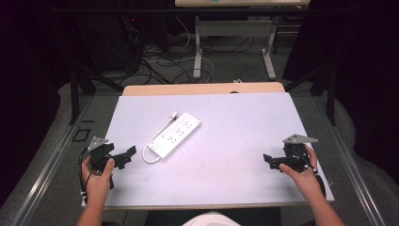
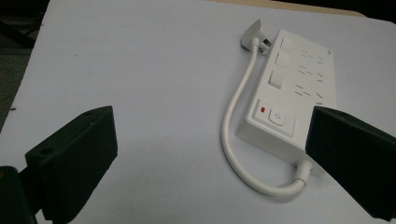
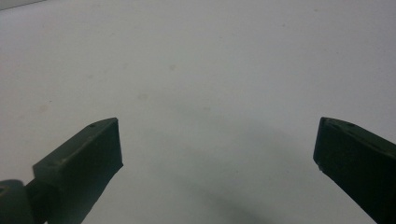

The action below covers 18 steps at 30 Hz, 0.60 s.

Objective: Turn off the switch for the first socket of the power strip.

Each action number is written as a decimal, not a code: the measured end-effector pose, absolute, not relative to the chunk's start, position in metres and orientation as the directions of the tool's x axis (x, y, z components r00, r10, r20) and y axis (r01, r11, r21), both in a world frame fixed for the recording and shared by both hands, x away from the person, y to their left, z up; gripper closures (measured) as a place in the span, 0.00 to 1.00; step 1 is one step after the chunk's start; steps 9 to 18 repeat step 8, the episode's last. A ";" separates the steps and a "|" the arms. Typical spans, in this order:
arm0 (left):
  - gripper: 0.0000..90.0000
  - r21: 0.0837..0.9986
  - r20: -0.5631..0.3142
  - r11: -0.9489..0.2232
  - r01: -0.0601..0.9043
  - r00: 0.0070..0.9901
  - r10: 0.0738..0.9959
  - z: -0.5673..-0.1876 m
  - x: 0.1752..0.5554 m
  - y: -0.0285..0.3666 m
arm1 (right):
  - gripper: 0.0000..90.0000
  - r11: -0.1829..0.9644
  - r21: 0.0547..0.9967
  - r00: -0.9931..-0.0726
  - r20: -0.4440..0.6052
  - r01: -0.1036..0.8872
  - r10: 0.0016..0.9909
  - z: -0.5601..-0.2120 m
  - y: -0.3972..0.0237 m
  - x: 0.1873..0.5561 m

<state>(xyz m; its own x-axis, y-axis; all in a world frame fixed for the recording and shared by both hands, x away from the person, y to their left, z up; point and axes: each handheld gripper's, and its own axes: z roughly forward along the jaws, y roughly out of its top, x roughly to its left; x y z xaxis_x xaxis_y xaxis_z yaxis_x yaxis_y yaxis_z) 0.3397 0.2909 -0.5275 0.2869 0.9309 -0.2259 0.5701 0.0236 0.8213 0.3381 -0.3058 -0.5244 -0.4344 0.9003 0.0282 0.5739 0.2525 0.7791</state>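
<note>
A white power strip [image 1: 175, 133] lies at an angle near the middle of the white table, its short white cord [image 1: 154, 139] looping back to a plug [image 1: 173, 114] by its far end. In the left gripper view the power strip [image 2: 292, 88] shows a red light and a switch, with the cord [image 2: 236, 116] curving in front. My left gripper [image 1: 126, 157] is open at the table's left edge, pointing at the strip from a short way off. My right gripper [image 1: 273, 161] is open at the right side over bare table. My left gripper [image 2: 210, 154] and right gripper [image 3: 217, 154] hold nothing.
The table top [image 1: 235, 122] is a white sheet over a wooden board. Beyond it stand a second desk's legs [image 1: 197, 52] and loose cables [image 1: 160, 61] on the floor. Dark curtains close in both sides.
</note>
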 end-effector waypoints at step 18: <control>0.02 0.823 -0.230 0.030 0.568 0.283 0.931 -0.527 0.340 0.291 | 0.01 0.239 0.784 -0.428 0.038 0.573 0.903 -0.523 -0.307 0.338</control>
